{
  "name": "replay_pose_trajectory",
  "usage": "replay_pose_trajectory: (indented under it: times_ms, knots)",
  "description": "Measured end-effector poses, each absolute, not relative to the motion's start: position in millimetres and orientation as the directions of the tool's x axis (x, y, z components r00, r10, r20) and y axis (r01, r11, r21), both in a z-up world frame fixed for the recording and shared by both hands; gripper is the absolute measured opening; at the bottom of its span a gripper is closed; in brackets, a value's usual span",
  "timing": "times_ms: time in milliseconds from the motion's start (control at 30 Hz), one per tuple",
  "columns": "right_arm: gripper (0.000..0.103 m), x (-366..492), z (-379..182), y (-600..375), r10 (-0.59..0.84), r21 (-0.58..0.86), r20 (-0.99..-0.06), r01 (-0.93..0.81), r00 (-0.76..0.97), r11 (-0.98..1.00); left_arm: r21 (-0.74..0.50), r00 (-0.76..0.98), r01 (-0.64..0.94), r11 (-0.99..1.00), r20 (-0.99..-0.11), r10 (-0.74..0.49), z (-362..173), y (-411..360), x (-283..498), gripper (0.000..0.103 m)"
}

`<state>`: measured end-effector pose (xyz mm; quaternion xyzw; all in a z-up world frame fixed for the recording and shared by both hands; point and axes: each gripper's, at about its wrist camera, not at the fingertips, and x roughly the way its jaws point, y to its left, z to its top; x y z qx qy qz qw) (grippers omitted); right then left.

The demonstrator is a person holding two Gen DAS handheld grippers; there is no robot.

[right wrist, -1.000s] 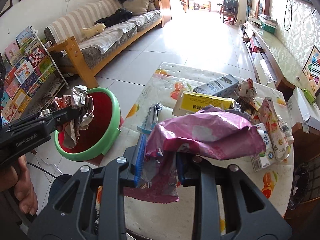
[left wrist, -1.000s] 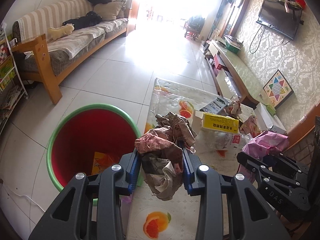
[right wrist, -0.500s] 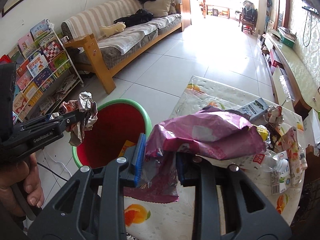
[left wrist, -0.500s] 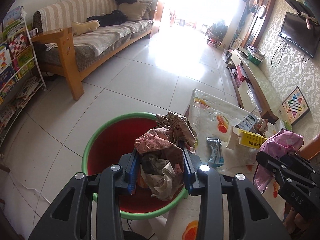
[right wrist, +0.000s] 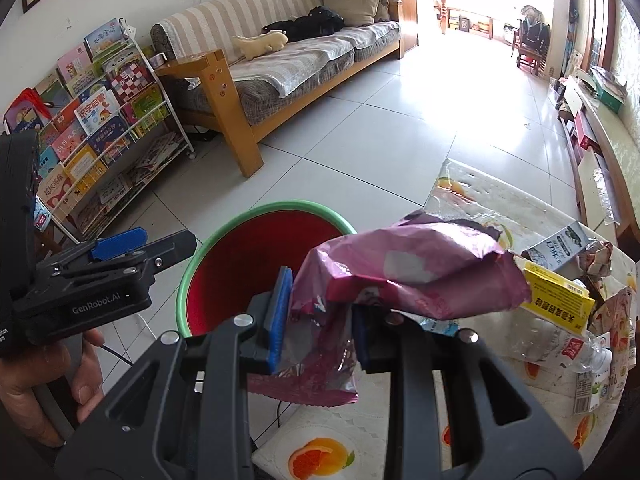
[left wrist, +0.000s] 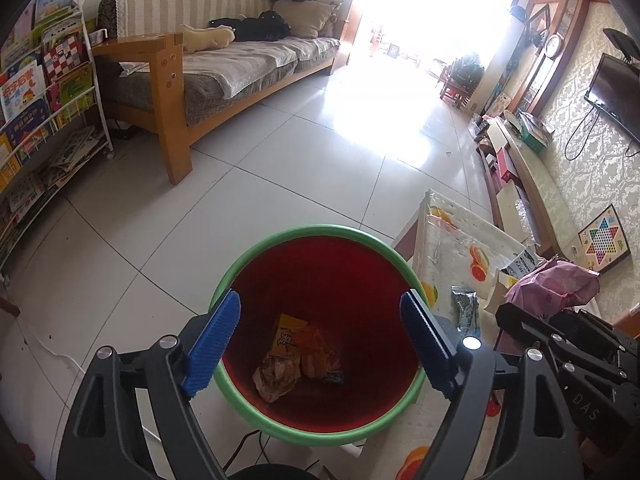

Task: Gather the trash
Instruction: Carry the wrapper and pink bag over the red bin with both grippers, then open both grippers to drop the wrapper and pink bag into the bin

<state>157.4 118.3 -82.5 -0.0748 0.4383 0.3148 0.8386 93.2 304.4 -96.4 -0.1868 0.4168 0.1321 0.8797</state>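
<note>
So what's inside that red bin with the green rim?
At the bottom of the bin lie an orange snack wrapper and a crumpled brownish paper wad. Whatever sits beneath them is covered.

Crumpled paper wad (left wrist: 276,374) on red bin (left wrist: 320,236) floor (beside orange wrappers); pink bag (right wrist: 404,276) pinched, aloft.

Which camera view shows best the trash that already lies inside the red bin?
The left wrist view. It looks straight down into the red bin between the opening jaws of the left gripper, so the crumpled wrappers on the bottom show plainly. The right wrist view shows only the bin's rim and inner wall; the pink bag hides the bottom.
</note>
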Motion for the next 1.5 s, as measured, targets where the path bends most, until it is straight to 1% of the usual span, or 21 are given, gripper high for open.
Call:
replay_pose_trajectory:
  times_ms: [133, 600, 733, 767, 800, 833, 867, 900, 933, 967, 1033, 1233, 1500]
  knots:
    - [0.027, 158, -84, 128, 0.466, 0.146, -0.784, -0.608, 0.411, 0.781, -0.221, 0.622, -0.414, 0.883, -0.777, 0.097, -95, 310, 86, 0.082]
    - [0.027, 158, -96, 172, 0.474, 0.127, -0.798, -0.666, 0.371, 0.735, -0.228, 0.606, -0.478, 0.848, -0.785, 0.131, -100, 335, 63, 0.083]
    - [0.028, 158, -103, 184, 0.463, 0.12, -0.815, -0.681, 0.348, 0.722, -0.231, 0.605, -0.491, 0.84, -0.784, 0.138, -101, 343, 57, 0.083]
    - [0.031, 158, -104, 186, 0.461, 0.117, -0.817, -0.684, 0.346, 0.72, -0.231, 0.604, -0.496, 0.837, -0.784, 0.141, -101, 344, 56, 0.083]
    - [0.035, 158, -106, 188, 0.455, 0.112, -0.821, -0.686, 0.343, 0.719, -0.232, 0.604, -0.501, 0.834, -0.784, 0.145, -101, 346, 54, 0.083]
    - [0.048, 158, -107, 192, 0.451, 0.108, -0.823, -0.685, 0.344, 0.72, -0.232, 0.603, -0.505, 0.831, -0.784, 0.147, -101, 348, 53, 0.084]
    - [0.055, 157, -107, 193, 0.453, 0.11, -0.821, -0.683, 0.347, 0.723, -0.233, 0.602, -0.509, 0.829, -0.784, 0.15, -101, 349, 51, 0.084]
    - [0.059, 157, -106, 193, 0.455, 0.11, -0.82, -0.684, 0.348, 0.722, -0.233, 0.601, -0.513, 0.826, -0.785, 0.152, -102, 351, 51, 0.084]
    - [0.068, 156, -106, 193, 0.455, 0.108, -0.819, -0.685, 0.35, 0.72, -0.235, 0.6, -0.517, 0.823, -0.785, 0.153, -102, 352, 50, 0.084]
    - [0.075, 156, -105, 192, 0.455, 0.104, -0.817, -0.684, 0.356, 0.722, -0.236, 0.6, -0.519, 0.821, -0.785, 0.153, -103, 353, 49, 0.084]
    - [0.081, 154, -102, 188, 0.456, 0.101, -0.811, -0.679, 0.368, 0.727, -0.238, 0.598, -0.522, 0.819, -0.786, 0.153, -104, 354, 49, 0.084]
    - [0.088, 157, -95, 176, 0.452, 0.102, -0.806, -0.662, 0.383, 0.743, -0.242, 0.607, -0.506, 0.828, -0.782, 0.143, -101, 345, 54, 0.084]
    - [0.089, 155, -80, 152, 0.452, 0.097, -0.791, -0.645, 0.413, 0.758, -0.239, 0.623, -0.475, 0.847, -0.771, 0.132, -90, 324, 58, 0.084]
